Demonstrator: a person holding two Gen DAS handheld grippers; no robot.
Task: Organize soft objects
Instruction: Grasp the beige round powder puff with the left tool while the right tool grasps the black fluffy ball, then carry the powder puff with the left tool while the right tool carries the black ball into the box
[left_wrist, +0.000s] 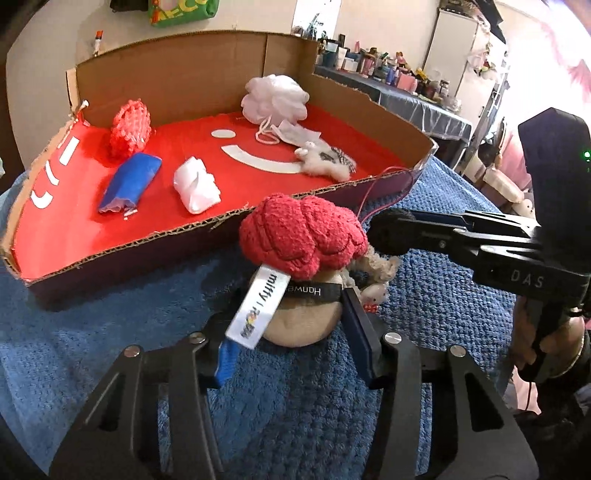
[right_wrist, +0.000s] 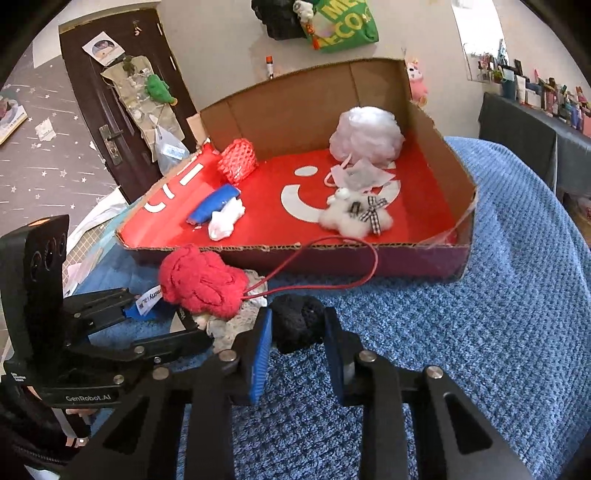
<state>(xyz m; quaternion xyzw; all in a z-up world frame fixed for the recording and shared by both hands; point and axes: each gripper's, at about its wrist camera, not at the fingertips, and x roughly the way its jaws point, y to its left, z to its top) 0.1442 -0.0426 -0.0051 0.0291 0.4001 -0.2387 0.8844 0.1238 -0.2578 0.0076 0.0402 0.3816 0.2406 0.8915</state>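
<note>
A plush toy (left_wrist: 301, 325) with a red knitted hat (left_wrist: 301, 236), a white label and a black strap stands on the blue blanket (left_wrist: 74, 350) just before the cardboard box (left_wrist: 147, 236). My left gripper (left_wrist: 291, 321) is shut on its beige body, one blue pad on each side. In the right wrist view my right gripper (right_wrist: 298, 321) is shut on a black knitted ball (right_wrist: 299, 325) that rests on the blanket (right_wrist: 480, 295) beside the toy's hat (right_wrist: 203, 284). A red cord (right_wrist: 332, 243) loops from the toy up against the box's front wall (right_wrist: 406, 258).
Inside the red-floored box lie a white bath pouf (left_wrist: 275, 98), a red mesh piece (left_wrist: 131, 125), a blue roll (left_wrist: 131, 181), a crumpled white cloth (left_wrist: 197, 184), a face mask (left_wrist: 291, 133) and a fluffy white toy (left_wrist: 325, 162). A cluttered table (left_wrist: 406, 92) stands behind.
</note>
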